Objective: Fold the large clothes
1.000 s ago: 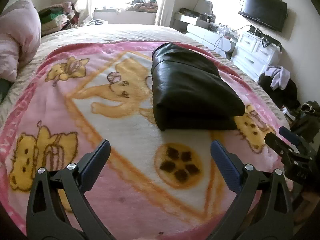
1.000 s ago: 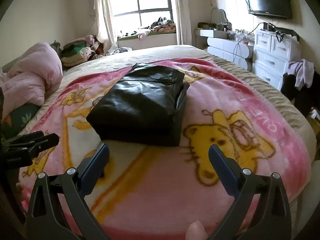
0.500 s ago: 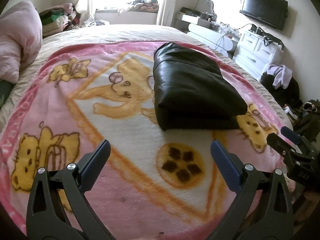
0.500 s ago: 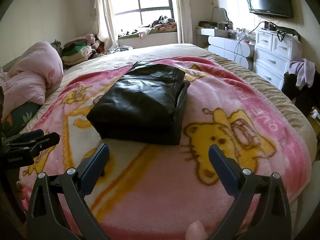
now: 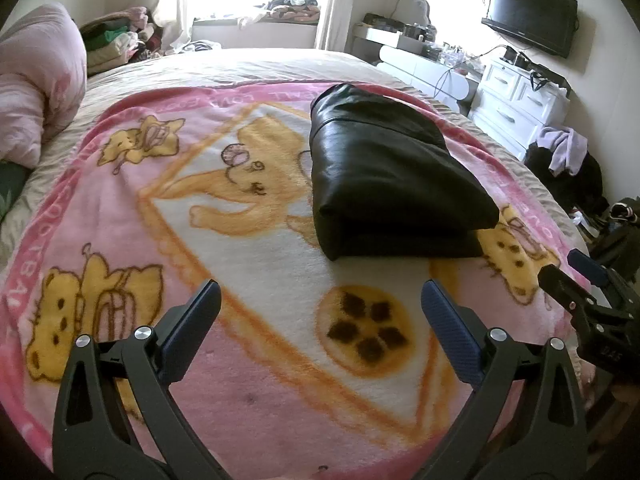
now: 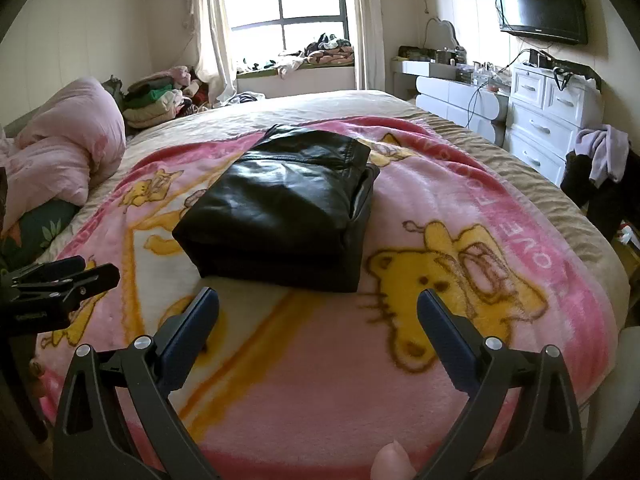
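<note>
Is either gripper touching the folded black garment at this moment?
Apart. In each wrist view, open blanket lies between the left gripper or right gripper and the black garment.

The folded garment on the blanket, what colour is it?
The folded garment is glossy black, like leather. It shows best in the right wrist view.

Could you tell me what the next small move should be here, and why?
Probably none on the garment: draw both grippers back. The black jacket already lies folded in a compact stack on the pink blanket, and the left gripper and right gripper are open, empty and apart from it. At most, check its edges for loose flaps.
</note>
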The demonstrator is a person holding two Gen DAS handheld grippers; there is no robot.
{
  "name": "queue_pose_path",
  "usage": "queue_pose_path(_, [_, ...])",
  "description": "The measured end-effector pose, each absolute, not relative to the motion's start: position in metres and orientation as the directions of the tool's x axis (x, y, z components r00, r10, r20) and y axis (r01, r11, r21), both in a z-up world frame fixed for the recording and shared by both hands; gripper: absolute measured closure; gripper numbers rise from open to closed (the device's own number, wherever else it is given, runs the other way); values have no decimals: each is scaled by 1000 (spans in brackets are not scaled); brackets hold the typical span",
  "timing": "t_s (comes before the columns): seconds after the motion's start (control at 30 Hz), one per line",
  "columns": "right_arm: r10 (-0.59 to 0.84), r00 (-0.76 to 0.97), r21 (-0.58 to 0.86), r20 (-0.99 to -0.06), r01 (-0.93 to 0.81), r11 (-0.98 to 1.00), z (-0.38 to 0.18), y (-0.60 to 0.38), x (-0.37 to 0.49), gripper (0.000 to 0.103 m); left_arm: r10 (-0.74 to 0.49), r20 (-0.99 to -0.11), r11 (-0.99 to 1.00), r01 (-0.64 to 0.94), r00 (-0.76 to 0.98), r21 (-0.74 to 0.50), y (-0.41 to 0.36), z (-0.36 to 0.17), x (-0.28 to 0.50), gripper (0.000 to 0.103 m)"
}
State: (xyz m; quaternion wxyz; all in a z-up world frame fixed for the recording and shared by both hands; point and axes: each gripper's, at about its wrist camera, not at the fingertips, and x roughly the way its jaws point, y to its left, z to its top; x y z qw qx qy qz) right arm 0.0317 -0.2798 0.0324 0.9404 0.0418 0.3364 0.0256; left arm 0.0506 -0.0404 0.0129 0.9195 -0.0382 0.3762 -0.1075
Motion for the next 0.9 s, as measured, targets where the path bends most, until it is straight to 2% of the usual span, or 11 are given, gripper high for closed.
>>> queue_pose_path(0.9, [64, 770, 87, -635, -11, 996, 36, -276, 32, 4, -226, -684, 974, 170, 693, -149, -39, 14, 50, 9])
